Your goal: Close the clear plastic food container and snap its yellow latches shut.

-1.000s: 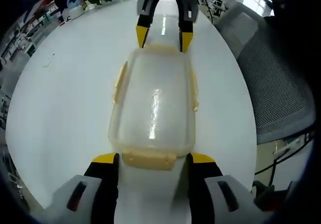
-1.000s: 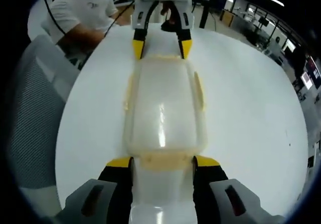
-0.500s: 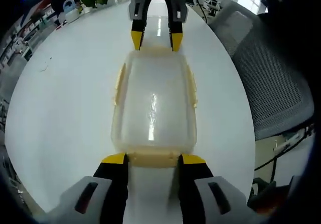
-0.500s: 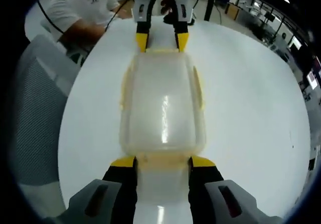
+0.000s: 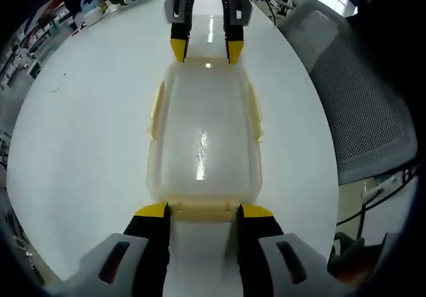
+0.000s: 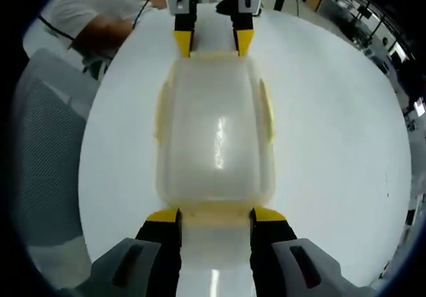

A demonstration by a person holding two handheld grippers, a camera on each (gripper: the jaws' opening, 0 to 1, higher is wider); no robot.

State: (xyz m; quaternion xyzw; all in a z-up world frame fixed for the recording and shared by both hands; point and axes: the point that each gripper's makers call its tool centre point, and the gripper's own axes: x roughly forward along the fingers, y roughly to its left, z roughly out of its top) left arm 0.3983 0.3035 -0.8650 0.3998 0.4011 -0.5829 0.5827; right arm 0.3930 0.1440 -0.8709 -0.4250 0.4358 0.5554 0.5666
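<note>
The clear plastic food container [image 5: 203, 140] lies lid-down-closed on the round white surface [image 5: 80, 130], lengthwise between the two tongs, which face each other from its opposite short ends. In the left gripper view, the left tongs [image 5: 202, 210] stand apart with their yellow tips at either side of the near end latch [image 5: 202, 210], touching or just short of it; I judge this straddle is meant to steady that end and press the latch home. The right tongs [image 6: 214, 215] are likewise spread, flanking the yellow latch [image 6: 215, 212] at their own end. The long side latches [image 6: 267, 110] seem flared outward, so probably not yet snapped. A mesh chair [image 5: 363, 104] stands beyond the surface's edge.
</note>
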